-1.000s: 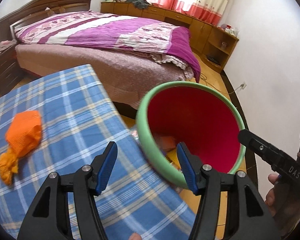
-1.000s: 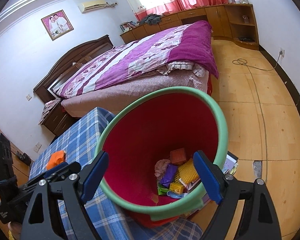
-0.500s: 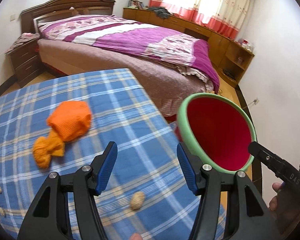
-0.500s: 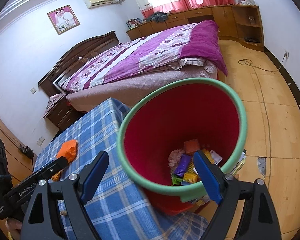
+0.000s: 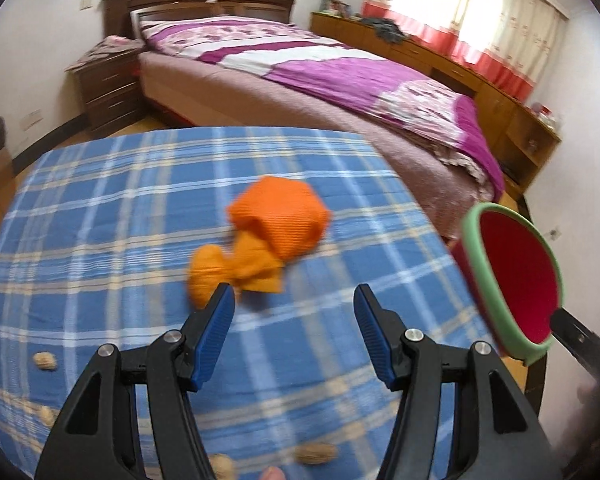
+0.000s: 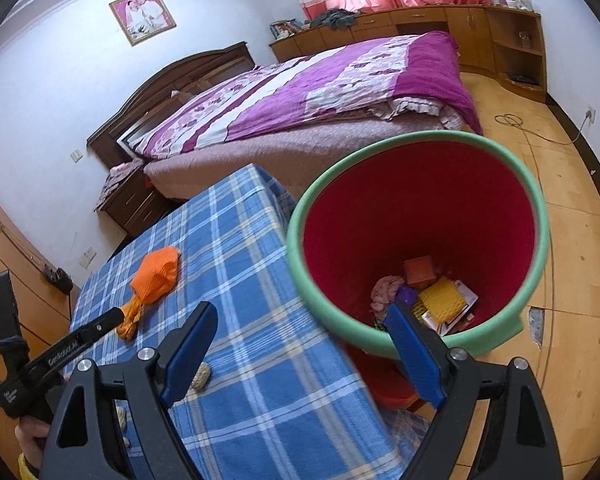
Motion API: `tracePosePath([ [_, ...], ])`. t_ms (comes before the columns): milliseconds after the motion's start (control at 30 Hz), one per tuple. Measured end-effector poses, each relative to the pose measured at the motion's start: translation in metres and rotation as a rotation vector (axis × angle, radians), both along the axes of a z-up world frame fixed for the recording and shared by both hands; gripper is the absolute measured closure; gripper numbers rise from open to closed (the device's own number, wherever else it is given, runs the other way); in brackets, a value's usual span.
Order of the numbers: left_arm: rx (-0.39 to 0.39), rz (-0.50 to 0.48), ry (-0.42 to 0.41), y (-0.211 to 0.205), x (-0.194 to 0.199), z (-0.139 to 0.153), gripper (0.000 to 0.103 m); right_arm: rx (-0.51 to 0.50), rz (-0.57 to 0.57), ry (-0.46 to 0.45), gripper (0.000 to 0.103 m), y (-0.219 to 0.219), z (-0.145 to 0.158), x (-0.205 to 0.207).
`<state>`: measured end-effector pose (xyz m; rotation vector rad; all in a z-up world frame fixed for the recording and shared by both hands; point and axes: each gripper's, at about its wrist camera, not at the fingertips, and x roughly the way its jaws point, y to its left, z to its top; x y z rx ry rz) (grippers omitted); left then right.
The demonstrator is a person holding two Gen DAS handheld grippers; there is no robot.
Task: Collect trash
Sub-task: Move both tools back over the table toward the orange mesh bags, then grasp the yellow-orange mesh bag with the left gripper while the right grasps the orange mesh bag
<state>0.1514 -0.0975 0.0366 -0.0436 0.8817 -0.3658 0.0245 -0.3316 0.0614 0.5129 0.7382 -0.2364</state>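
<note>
Orange net bag (image 5: 278, 226) on the blue checked tablecloth (image 5: 100, 208), just past the left gripper (image 5: 294, 300) at about 11 o'clock of its tips: looks light, soft and squashy, likely to crumple rather than slip, so best pinched across the bunched tail at 7 o'clock of the bag's fat end. Left gripper roughly half open, holding nothing, touching nothing. Right gripper (image 6: 304, 320) wide open and empty, hanging near the red bin (image 6: 420, 216), green rim at 1 o'clock of its tips.
</note>
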Motion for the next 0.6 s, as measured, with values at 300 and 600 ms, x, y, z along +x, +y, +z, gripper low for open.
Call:
tracePosePath([
  [300,0.033,0.069,0.021,0.028,0.029,-0.019,0.041,-0.005,0.016,0.028,0.015,0.012,-0.005,0.012],
  [600,0.053,0.084,0.066,0.028,0.051,-0.042,0.041,-0.022,0.021,0.052,0.015,0.016,-0.007,0.017],
])
